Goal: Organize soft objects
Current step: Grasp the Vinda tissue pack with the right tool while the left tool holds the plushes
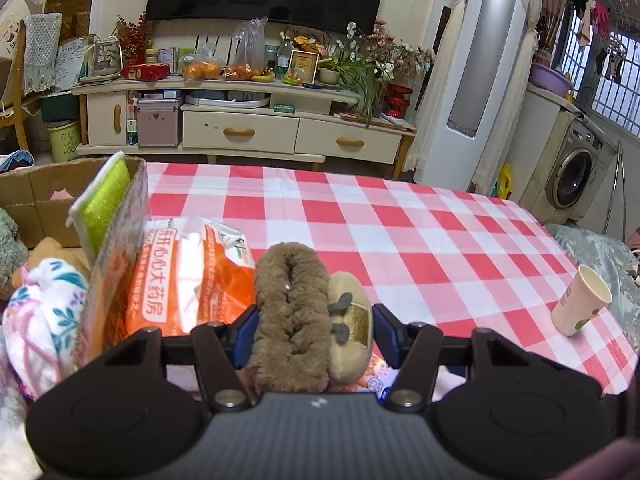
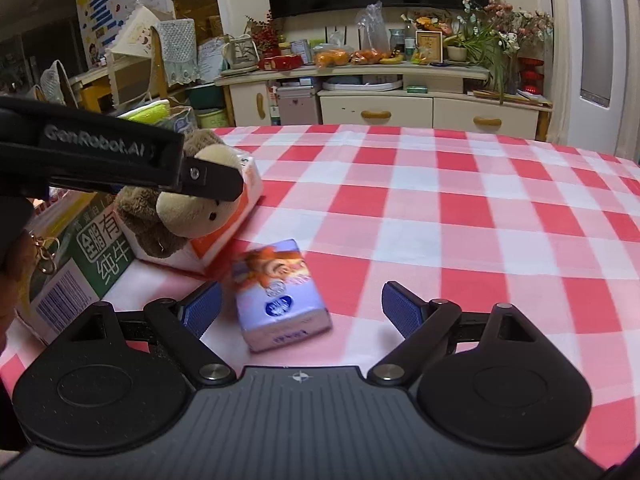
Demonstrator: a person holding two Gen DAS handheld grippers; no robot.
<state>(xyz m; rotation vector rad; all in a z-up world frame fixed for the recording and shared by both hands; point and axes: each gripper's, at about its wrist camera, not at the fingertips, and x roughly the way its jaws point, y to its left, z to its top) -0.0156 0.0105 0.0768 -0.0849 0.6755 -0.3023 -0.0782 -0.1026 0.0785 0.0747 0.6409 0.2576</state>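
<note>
My left gripper (image 1: 314, 326) is shut on a brown plush monkey (image 1: 292, 312) with a tan face, held just above the checked tablecloth (image 1: 420, 240). The right wrist view shows the same monkey (image 2: 188, 208) in the left gripper (image 2: 216, 182), over an orange and white pack (image 2: 224, 240). My right gripper (image 2: 300, 306) is open and empty, its blue pads either side of a small purple tissue pack (image 2: 280, 296) lying on the cloth. At the left stands a cardboard box (image 1: 48, 200) holding a floral cloth (image 1: 44, 312) and other soft things.
An orange and white plastic bag (image 1: 188, 276) lies beside the box. A green sponge (image 1: 104, 200) leans on the box wall. A paper cup (image 1: 580, 300) stands at the table's right edge. A green milk carton box (image 2: 80, 272) is at the left in the right wrist view.
</note>
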